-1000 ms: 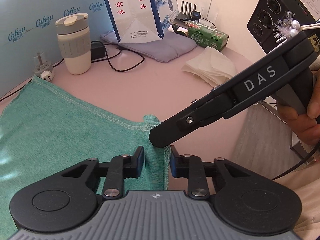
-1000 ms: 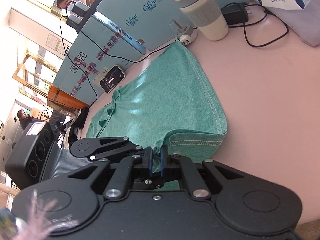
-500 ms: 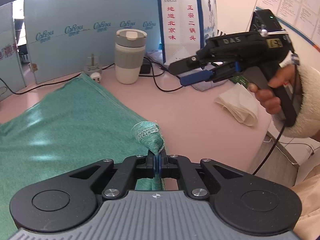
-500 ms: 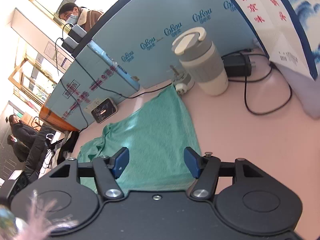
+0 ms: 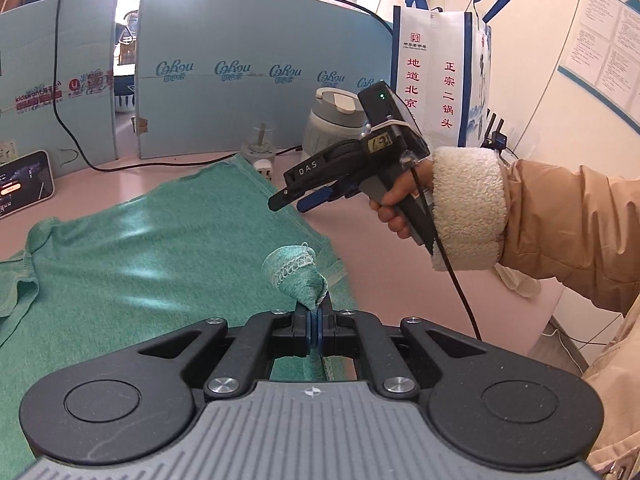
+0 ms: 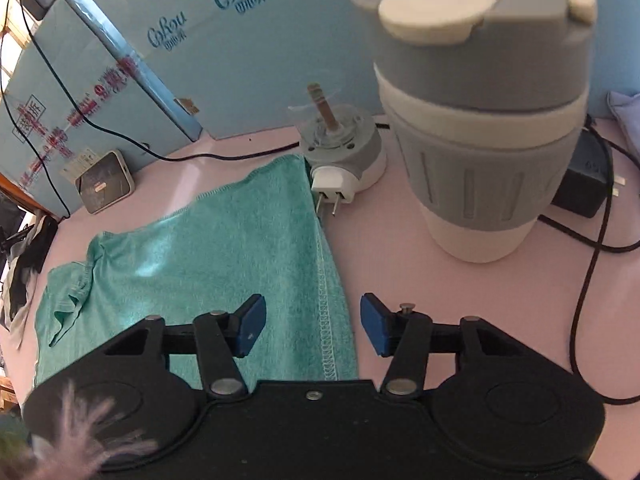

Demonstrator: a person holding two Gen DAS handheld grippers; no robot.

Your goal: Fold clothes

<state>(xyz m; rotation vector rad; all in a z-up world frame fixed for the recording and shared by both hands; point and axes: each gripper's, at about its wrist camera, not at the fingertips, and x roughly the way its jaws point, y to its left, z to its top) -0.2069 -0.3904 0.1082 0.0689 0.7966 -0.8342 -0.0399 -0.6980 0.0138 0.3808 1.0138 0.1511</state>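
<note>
one pinched green shirt (image 5: 160,264) corner

The garment (image 5: 160,264) is teal-green heathered knit with paler stitched hems, on a pale pink tabletop (image 5: 380,248). The left gripper (image 5: 316,320) is black with blue pads over a ribbed grey base; the right gripper (image 6: 312,326) is black with blue pads (image 6: 250,330). The cup (image 6: 476,120) at upper right is banded grey and cream. The boards (image 5: 260,72) behind are light blue with darker blue lettering
</note>
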